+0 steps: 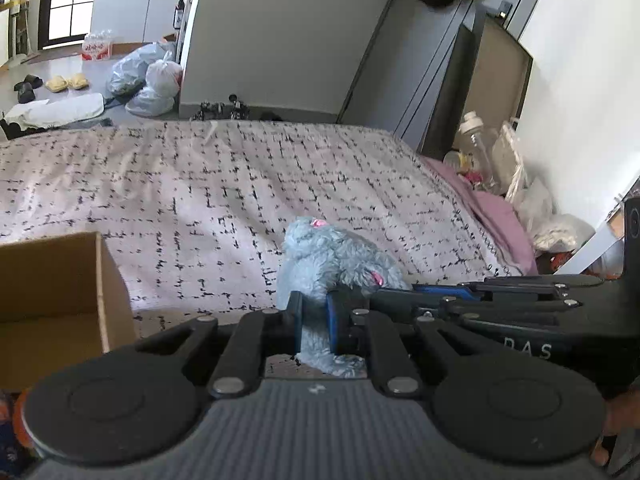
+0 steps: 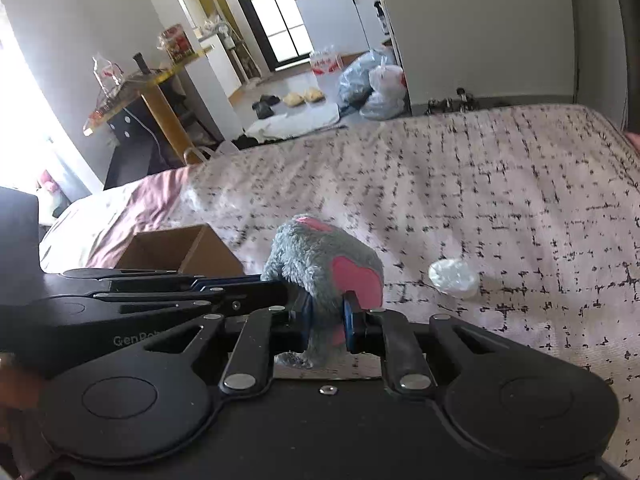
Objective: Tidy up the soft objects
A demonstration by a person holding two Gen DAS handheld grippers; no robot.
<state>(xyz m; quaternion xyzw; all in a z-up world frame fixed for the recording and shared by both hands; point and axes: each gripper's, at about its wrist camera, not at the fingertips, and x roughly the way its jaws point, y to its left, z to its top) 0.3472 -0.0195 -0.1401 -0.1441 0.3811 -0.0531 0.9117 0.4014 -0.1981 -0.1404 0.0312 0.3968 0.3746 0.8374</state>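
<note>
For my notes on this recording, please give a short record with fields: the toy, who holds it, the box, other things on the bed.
toy: grey plush toy with pink patches
left gripper: fingers shut on the plush toy
right gripper: fingers shut on the plush toy
box: open cardboard box on the bed, to the left of the toy
surface: patterned bedspread
other thing: crumpled clear plastic on the bedspread, apart from the toy

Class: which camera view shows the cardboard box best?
The left wrist view: the cardboard box fills its left edge, open side showing. The right wrist view shows the same box farther off, partly hidden behind the left gripper.
</note>
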